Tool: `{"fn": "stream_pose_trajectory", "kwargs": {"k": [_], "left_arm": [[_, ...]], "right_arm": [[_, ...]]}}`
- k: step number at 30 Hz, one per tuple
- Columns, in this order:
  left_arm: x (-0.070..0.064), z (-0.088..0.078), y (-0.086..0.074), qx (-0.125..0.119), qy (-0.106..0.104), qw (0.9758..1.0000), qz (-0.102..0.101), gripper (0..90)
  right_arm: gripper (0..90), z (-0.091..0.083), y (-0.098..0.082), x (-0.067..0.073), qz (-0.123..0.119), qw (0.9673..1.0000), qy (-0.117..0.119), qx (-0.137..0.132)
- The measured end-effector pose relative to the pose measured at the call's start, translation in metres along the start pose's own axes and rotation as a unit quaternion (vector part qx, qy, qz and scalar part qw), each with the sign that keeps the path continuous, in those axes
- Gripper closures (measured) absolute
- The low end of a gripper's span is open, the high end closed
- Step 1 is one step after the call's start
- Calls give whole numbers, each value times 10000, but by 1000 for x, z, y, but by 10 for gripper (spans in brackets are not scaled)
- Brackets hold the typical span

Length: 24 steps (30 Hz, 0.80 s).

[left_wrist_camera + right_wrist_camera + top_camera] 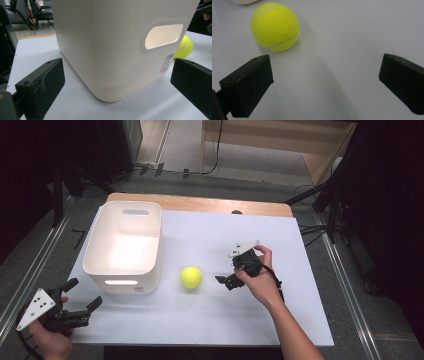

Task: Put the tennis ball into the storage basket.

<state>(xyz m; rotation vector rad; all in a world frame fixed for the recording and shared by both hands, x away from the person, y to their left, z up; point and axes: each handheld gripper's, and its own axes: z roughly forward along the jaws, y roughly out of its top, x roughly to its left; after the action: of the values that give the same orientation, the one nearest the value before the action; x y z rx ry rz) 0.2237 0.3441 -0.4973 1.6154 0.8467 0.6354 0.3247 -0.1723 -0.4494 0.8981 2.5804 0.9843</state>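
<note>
- Right gripper (223,281): a person's hand is gripping its body and pointing it left across the white table (210,320), toward the tennis ball (191,277). Jaws are standing wide apart, holding nothing and touching nothing.
- Right gripper view: the two black jaws are rising from the bottom corners with bare table between them. The tennis ball (275,26) is sitting beyond the left jaw, up and to the left of the gap, not between the jaws and clear of both.
- Tennis ball: yellow-green with a pale seam, resting on the table just right of the white plastic bin (124,245), near it but apart. It is lying between the bin and the right gripper.
- Left gripper (86,295): a hand is holding it at the near left corner of the table, grey three-cornered plate on top. Jaws are spread wide, empty, pointing toward the bin's near corner.
- Left gripper view: the bin (112,45) is looming close ahead, its rounded corner lying beyond the gap between the jaws, neither jaw touching it. A cut-out handle and a small barcode label are showing on its side wall; the tennis ball (185,47) is peeking out past the bin's right edge.
- Bin: standing upright on the table's left half, open side up.
</note>
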Motion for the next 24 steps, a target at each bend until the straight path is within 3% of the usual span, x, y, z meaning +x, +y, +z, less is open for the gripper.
{"fn": "stream_pose_trajectory", "kwargs": {"k": [24], "left_arm": [[0,0,0,23,-13,10000,19,0]], "right_arm": [[0,20,17,9,-283,9991,239,208]]}}
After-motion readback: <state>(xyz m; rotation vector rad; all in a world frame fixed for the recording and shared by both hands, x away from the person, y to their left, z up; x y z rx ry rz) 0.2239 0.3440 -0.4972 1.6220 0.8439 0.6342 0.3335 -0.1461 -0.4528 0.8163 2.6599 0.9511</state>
